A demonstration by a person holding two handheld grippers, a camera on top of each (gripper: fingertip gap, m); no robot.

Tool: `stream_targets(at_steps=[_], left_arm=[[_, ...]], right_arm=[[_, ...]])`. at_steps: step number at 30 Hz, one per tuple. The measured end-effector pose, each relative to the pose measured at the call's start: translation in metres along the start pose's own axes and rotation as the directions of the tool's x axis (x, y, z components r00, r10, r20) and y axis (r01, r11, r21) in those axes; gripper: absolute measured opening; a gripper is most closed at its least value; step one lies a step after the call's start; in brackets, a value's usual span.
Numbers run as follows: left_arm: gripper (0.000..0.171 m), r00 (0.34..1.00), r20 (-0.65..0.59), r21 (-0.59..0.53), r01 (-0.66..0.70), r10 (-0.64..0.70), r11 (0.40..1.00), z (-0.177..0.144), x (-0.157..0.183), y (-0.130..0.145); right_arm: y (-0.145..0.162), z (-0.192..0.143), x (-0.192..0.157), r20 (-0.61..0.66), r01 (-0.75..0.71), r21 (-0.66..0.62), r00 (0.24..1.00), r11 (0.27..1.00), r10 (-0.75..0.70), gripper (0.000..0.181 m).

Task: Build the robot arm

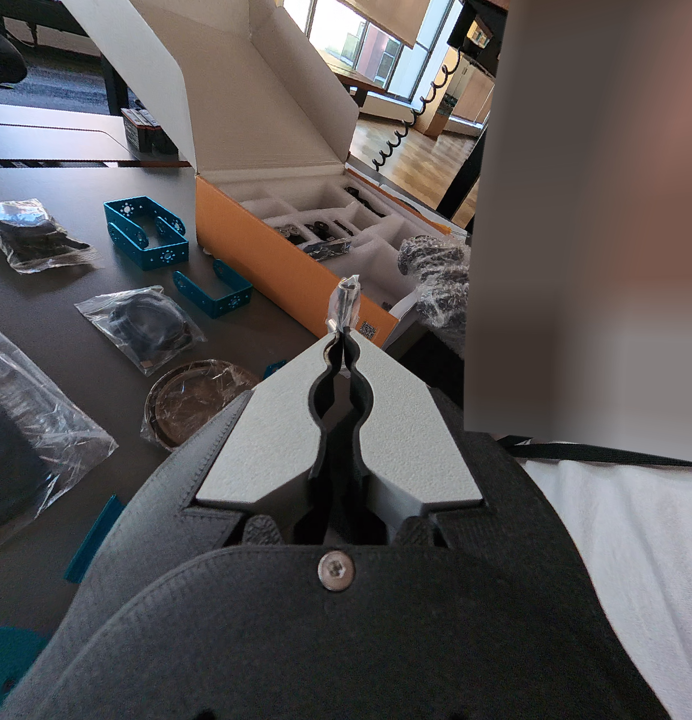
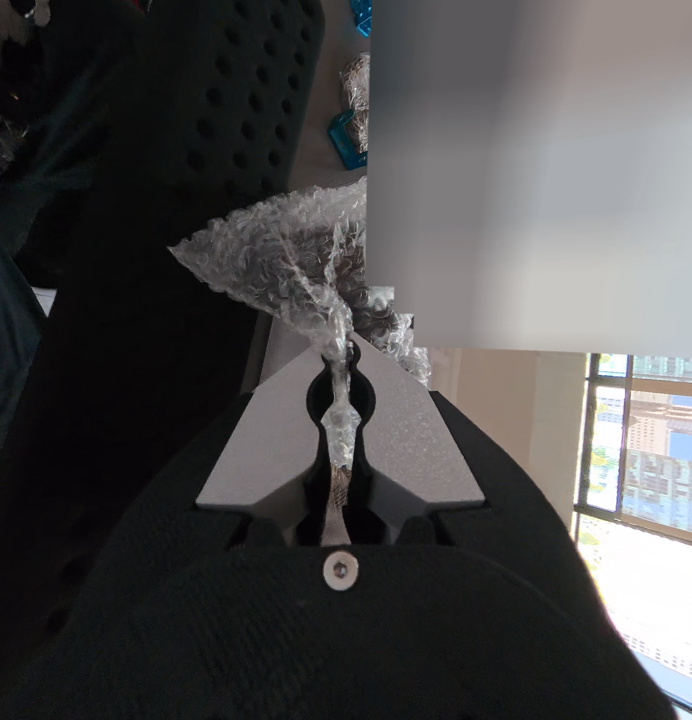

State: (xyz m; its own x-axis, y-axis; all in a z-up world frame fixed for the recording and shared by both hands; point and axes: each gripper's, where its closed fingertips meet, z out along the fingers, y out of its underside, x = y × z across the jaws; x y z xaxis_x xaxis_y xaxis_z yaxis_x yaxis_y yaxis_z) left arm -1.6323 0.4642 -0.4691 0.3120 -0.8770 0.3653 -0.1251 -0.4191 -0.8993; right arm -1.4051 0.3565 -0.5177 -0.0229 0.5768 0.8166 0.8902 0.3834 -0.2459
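Observation:
My left gripper is shut on a small twisted strip of clear plastic that sticks up past its tips, held above the dark table beside an open orange box. A bubble-wrapped dark bundle shows just right of it. I cannot tell whether the strip joins it. My right gripper is shut on a bunched corner of a bubble-wrap bag, which runs back between its fingers. A black perforated gripper body fills the left of the right wrist view.
The box holds white foam compartments with small dark parts. On the table lie two blue metal brackets, several clear bags with dark parts and a wrapped round dish. A person's white shirt is at the right. The tips of one gripper are about 25 cm away from the tips of the other.

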Motion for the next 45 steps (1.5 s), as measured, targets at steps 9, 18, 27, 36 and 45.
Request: stream_targets(at_steps=[9,18,27,36,45], left_arm=[[0.000,1.000,-0.001,0.004,-0.016,0.016,1.000,0.021,0.016,-0.012],[0.000,0.999,0.023,0.100,0.037,-0.039,0.994,-0.023,0.008,0.005],[0.000,0.994,0.100,0.160,0.024,-0.040,0.987,-0.096,-0.017,0.021],[0.000,0.980,0.187,0.204,0.036,-0.075,0.978,-0.153,-0.050,0.024],[0.000,0.959,0.251,0.237,0.071,-0.132,0.969,-0.187,-0.084,0.029]], right_arm=[[0.008,-0.002,0.031,-0.156,-0.074,0.067,0.984,0.995,0.083,0.000],[-0.007,0.043,0.137,-0.129,-0.054,0.084,0.989,0.995,0.065,0.000],[-0.054,0.172,0.275,-0.035,0.019,0.135,0.999,0.991,-0.015,0.000],[0.017,0.352,0.377,-0.009,-0.153,-0.162,0.988,0.975,0.154,0.000],[0.128,0.459,0.365,0.142,-0.081,-0.541,0.972,0.837,0.185,0.000]])
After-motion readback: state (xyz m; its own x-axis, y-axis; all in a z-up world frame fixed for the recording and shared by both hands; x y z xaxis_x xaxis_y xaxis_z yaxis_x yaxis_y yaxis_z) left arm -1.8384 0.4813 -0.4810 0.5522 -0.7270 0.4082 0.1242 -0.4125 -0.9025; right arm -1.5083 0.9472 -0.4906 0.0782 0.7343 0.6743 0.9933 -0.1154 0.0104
